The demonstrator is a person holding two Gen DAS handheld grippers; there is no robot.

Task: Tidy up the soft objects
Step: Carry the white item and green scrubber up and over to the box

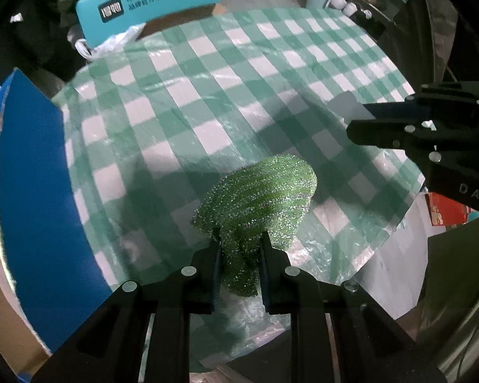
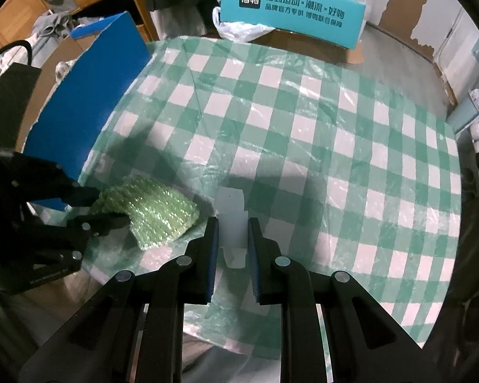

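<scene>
A sparkly green scrub cloth (image 1: 258, 198) lies on the green-and-white checked tablecloth (image 1: 207, 102) near the table's front edge. My left gripper (image 1: 239, 239) is shut on its near corner, and the cloth bunches between the pads. In the right wrist view the cloth (image 2: 156, 210) sits at the left with the left gripper (image 2: 102, 210) pinching it. My right gripper (image 2: 232, 233) is shut on a small pale translucent piece (image 2: 230, 220), which sticks out forward between the pads. The right gripper also shows in the left wrist view (image 1: 357, 121), off to the right of the cloth.
A blue box (image 1: 32, 175) stands along the left side of the table; it also shows in the right wrist view (image 2: 89, 102). A teal box with white lettering (image 2: 290, 9) stands behind the far edge, with a white plastic bag (image 2: 239, 30) beside it. Shelves with cups (image 1: 345, 3) stand at the far right.
</scene>
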